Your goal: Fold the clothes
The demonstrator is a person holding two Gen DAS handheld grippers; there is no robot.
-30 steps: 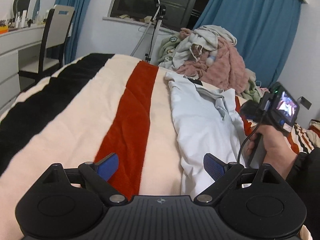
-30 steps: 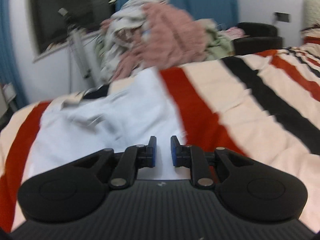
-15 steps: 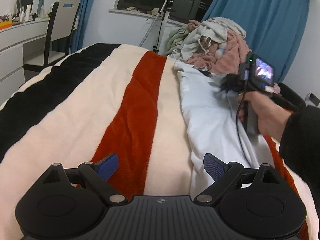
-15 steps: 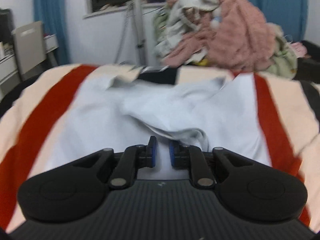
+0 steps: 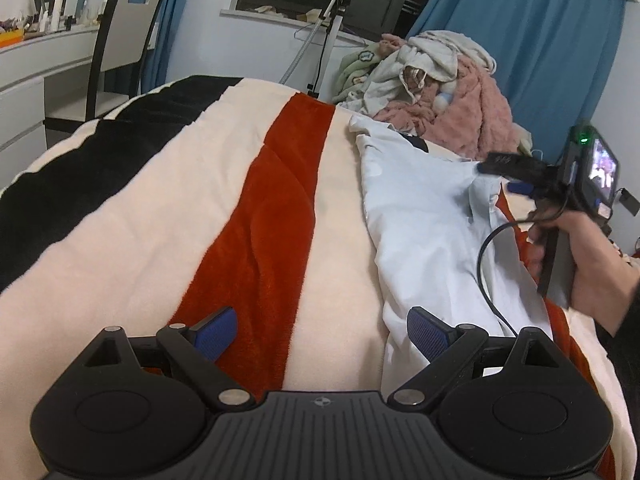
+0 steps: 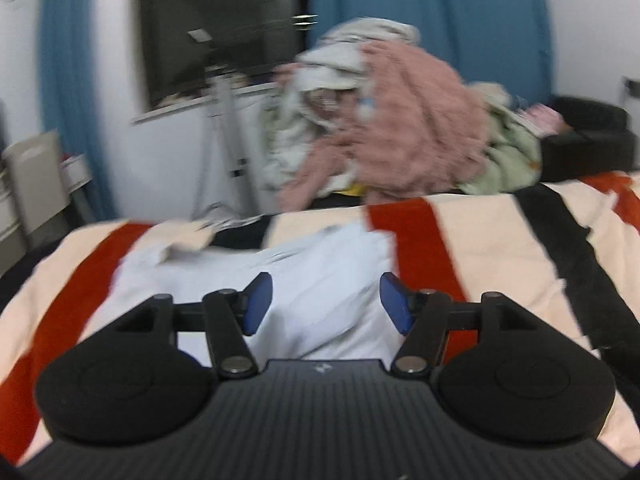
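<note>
A pale blue garment lies lengthwise on the striped blanket, its right side folded over onto itself. My left gripper hovers open over the near end, one pad above the red stripe and the other above the garment's near left edge. A hand holds my right gripper above the garment's right edge. In the right wrist view, which is blurred, the right gripper has its jaws opening. Nothing sits between the pads, and the garment lies just below and beyond them.
A heap of unfolded clothes, pink and off-white, is piled at the far end of the bed. A tripod stands by the window. A chair and a white desk are at the far left, and a black armchair at the far right.
The right gripper, shut at the light fabric before, now has its jaws apart, and the cloth lies on the bed. It came back from over the garment to its right edge. The left gripper barely moved.
</note>
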